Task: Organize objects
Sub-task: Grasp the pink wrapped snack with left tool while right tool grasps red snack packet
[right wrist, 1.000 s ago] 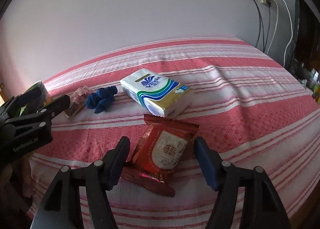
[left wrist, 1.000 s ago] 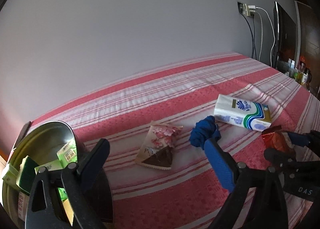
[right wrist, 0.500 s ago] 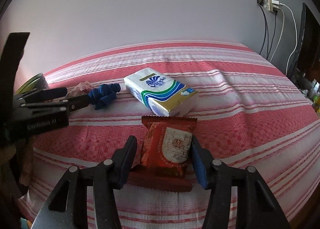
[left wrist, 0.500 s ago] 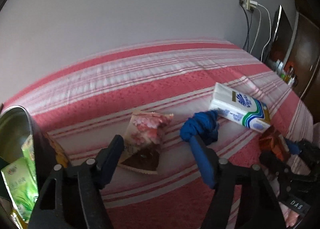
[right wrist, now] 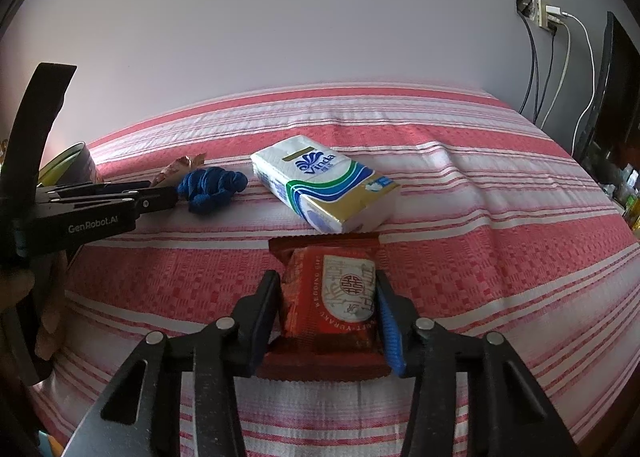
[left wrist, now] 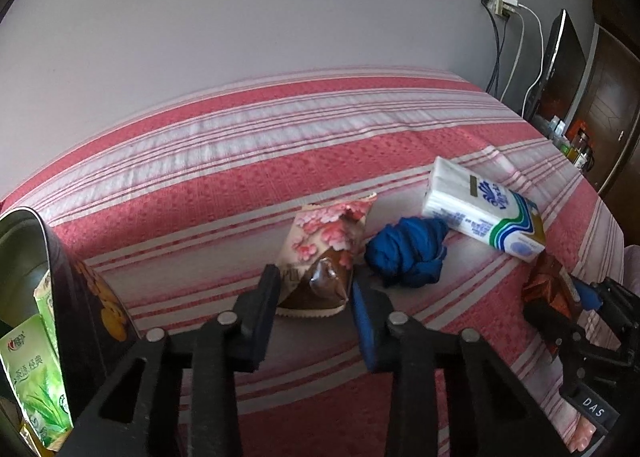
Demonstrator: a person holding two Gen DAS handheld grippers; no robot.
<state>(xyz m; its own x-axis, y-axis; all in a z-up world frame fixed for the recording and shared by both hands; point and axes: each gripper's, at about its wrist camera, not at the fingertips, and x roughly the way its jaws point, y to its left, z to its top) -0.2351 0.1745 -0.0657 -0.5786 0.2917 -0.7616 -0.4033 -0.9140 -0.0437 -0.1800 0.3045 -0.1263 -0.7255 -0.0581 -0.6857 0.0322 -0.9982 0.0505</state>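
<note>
Red-and-white striped bedspread [right wrist: 460, 217] carries everything; looks like a bed, w/ a metal tin [left wrist: 24, 257] at its left edge already holding green packets [left wrist: 30, 369]. Tissue pack [right wrist: 324, 189] lies mid-bed, just beyond the red snack [right wrist: 336, 297], the two about touching. Blue cloth [left wrist: 408, 253] is bunched beside the tissue pack. Pink snack [left wrist: 324, 257] sits left of the cloth, nearly touching it.

Right claw [right wrist: 328, 309] straddles the red snack, jaws close on both sides; looks pinched or near it, but can't tell if it's fully gripped. Left claw [left wrist: 312, 297] is spread, tips either side of the pink snack's near end, not yet on it.

Step in hand, I'd judge: grab both snacks, then move them to the tin. To do it well: push left claw a bit further so pads bite the pouch's full part, not the crimped seam. Keep the blue finger clear of the cloth so it isn't dragged along. Squeeze gently; both pouches are soft & will crumple. Lift straight up before swinging left.
</note>
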